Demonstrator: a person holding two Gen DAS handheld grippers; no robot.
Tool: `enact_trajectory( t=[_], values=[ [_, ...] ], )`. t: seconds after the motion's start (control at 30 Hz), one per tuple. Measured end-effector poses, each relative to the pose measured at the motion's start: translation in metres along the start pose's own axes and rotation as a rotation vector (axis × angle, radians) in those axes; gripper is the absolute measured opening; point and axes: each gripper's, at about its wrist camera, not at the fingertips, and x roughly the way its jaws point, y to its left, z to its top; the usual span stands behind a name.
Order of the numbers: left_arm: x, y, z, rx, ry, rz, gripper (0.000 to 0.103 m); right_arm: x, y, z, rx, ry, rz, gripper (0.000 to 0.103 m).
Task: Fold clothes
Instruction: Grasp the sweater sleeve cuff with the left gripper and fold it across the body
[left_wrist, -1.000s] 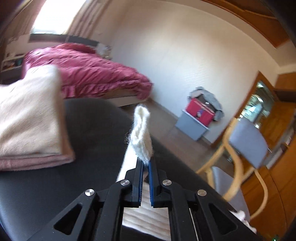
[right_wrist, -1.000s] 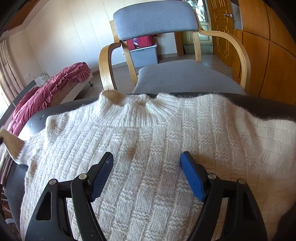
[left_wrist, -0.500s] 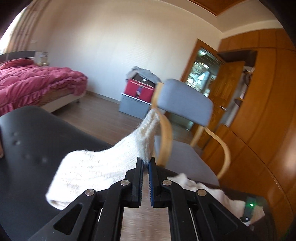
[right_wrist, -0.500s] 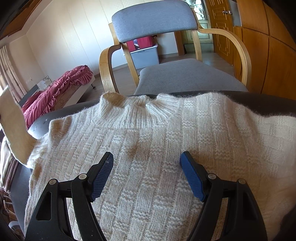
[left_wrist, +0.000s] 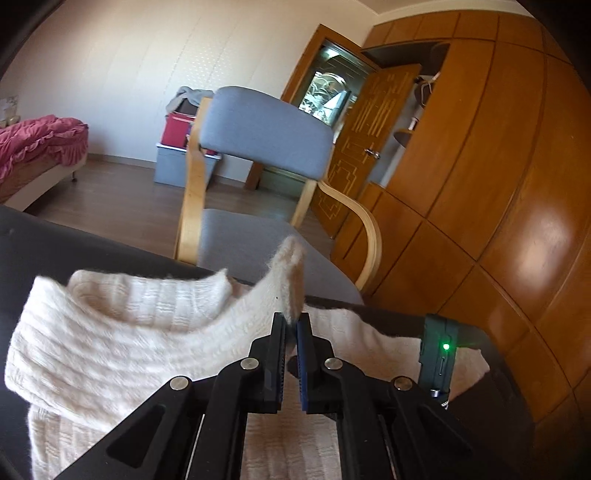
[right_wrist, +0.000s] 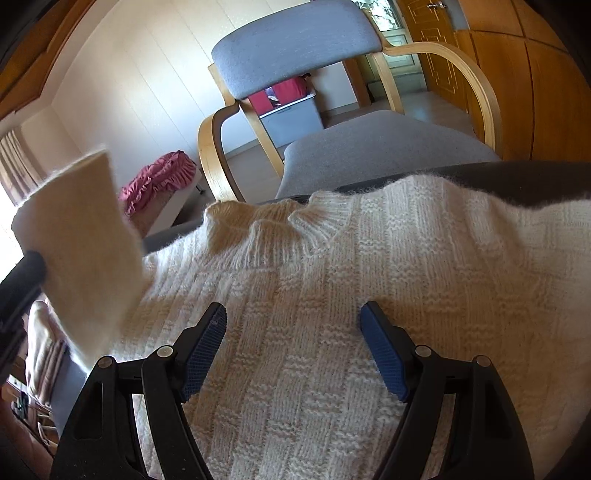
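Observation:
A cream knitted sweater (right_wrist: 332, 295) lies flat on a dark table (right_wrist: 535, 177), collar toward the chair. My left gripper (left_wrist: 290, 325) is shut on the cuff of its sleeve (left_wrist: 288, 273) and holds the sleeve lifted over the sweater body (left_wrist: 129, 332). The lifted sleeve (right_wrist: 81, 236) also shows at the left of the right wrist view. My right gripper (right_wrist: 293, 325) is open and empty, its fingers (right_wrist: 207, 347) just above the middle of the sweater's chest.
A grey-cushioned wooden armchair (left_wrist: 258, 147) stands just beyond the table edge. Wooden wardrobes (left_wrist: 498, 166) are on the right. A bed with a red cover (left_wrist: 33, 144) is far left. A folded beige garment (right_wrist: 40, 354) lies at the left table edge.
My left gripper has swung right with the sleeve cuff, carrying it from the table's left side over the sweater body. My right gripper has stayed open over the chest.

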Motion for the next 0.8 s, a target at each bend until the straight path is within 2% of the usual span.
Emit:
enact_trajectory(
  t=[0.17,0.37,0.43,0.5,0.6,0.67,0.7,0.8],
  values=[
    [0.015,-0.004,-0.006,0.014,0.034,-0.03,0.004,-0.008,-0.012,0.002,0.058,-0.025,-0.003,0.078],
    [0.055,0.003,-0.019,0.005,0.099,-0.04,0.005,-0.019,-0.033,0.004,0.165,-0.071,-0.008,0.078],
    [0.07,0.004,-0.024,0.0,0.143,-0.095,0.006,-0.024,-0.042,0.005,0.21,-0.091,0.009,0.078],
    [0.084,0.002,-0.032,0.011,0.218,-0.142,0.016,-0.026,-0.047,0.005,0.235,-0.107,0.013,0.078],
    [0.091,0.0,-0.044,0.033,0.306,-0.191,0.017,-0.025,-0.047,0.005,0.235,-0.103,0.009,0.078],
    [0.079,0.008,-0.048,0.043,0.306,-0.199,0.017,-0.024,-0.047,0.005,0.235,-0.094,0.015,0.078],
    [0.068,0.016,-0.047,0.034,0.276,-0.187,0.017,-0.024,-0.046,0.005,0.235,-0.091,0.02,0.078],
    [0.035,0.048,-0.039,-0.017,0.181,-0.103,0.017,-0.025,-0.044,0.007,0.233,-0.082,0.038,0.078]
  ],
)
